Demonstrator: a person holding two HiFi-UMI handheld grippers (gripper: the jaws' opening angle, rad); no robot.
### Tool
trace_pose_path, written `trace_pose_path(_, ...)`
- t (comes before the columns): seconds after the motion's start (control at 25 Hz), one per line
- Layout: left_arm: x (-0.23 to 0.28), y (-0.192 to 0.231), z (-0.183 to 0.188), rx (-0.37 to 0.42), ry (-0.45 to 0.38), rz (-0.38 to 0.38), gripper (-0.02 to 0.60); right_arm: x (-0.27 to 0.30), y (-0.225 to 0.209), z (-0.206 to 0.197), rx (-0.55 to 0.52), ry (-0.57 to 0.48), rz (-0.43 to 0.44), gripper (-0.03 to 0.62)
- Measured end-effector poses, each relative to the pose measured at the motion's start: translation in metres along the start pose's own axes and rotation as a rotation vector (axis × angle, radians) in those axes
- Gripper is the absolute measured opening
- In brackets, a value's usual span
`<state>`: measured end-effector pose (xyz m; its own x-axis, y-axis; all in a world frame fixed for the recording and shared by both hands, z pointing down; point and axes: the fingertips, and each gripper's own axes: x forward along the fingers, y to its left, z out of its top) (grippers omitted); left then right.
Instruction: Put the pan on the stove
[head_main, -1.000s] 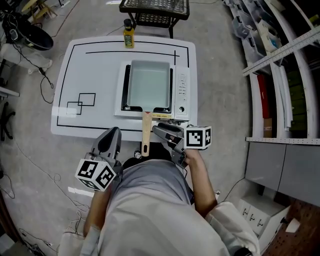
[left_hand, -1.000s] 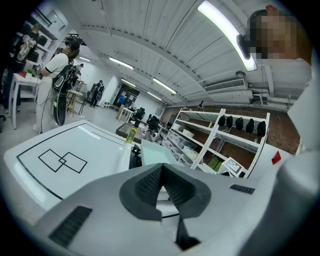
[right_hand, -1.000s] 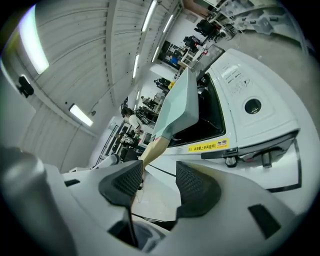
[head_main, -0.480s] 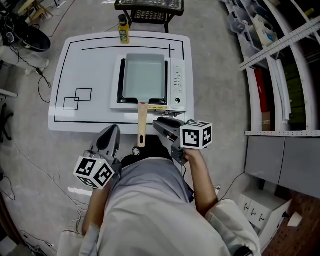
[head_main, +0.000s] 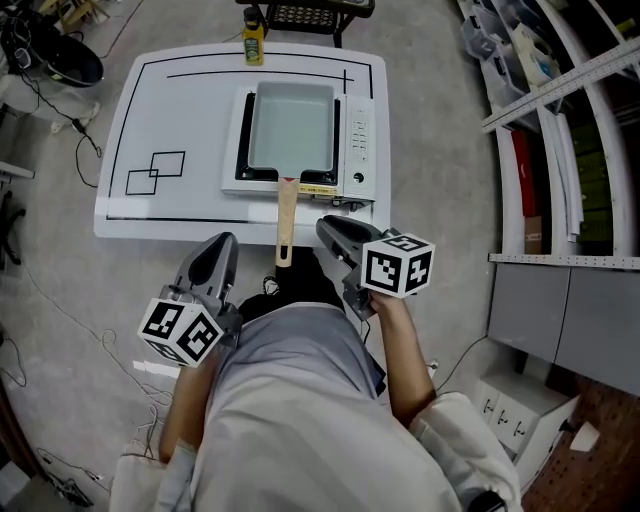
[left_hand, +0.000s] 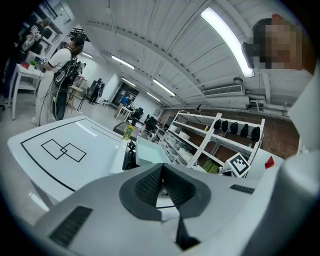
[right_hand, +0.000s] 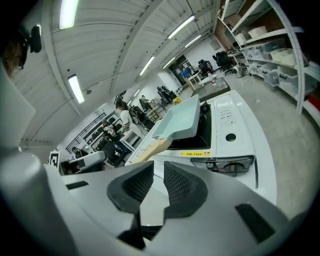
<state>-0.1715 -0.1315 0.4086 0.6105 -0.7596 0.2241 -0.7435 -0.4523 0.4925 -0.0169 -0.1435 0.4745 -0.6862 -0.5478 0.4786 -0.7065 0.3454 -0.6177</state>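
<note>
A pale green rectangular pan (head_main: 291, 125) sits on the white portable stove (head_main: 358, 150) on the white table (head_main: 170, 110). Its wooden handle (head_main: 286, 225) sticks out over the table's near edge. My right gripper (head_main: 328, 227) hangs just right of the handle's end, off the table. Its jaws have just been closing and stand a narrow gap apart with nothing between them (right_hand: 158, 167). My left gripper (head_main: 222, 243) is left of the handle, close to my body, its pads (left_hand: 161, 167) together and empty. The right gripper view shows the pan (right_hand: 182, 120) and stove (right_hand: 230, 135) ahead.
A yellow bottle (head_main: 254, 22) stands at the table's far edge, with a black wire stand (head_main: 305, 10) behind it. Two overlapping black squares (head_main: 155, 172) are drawn on the table's left part. White shelving (head_main: 560, 100) runs along the right. Cables lie on the floor at left.
The right gripper's jaws have narrowed from wide open to a slim gap. Both grippers have drawn back a little from the table, which now sits higher in the head view.
</note>
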Motion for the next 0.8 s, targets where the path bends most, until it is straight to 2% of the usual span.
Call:
trace_pose_path(0.24,-0.009,-0.004,-0.001,0.037,0.004,0.012,-0.002,-0.013,0.006,0.002,-0.075,-0.036,-0.059,0.054)
trace_pose_path(0.56,-0.009,-0.011,-0.003,0.068,0.018,0.017,-0.002,-0.044,0.004,0.014,-0.175,-0.137,-0.158,0.032)
trace_pose_path(0.8,-0.003,-0.014,0.0,0.081,-0.009,0.004,-0.002,-0.066,0.004,0.021,-0.241,-0.162,-0.206,0.021)
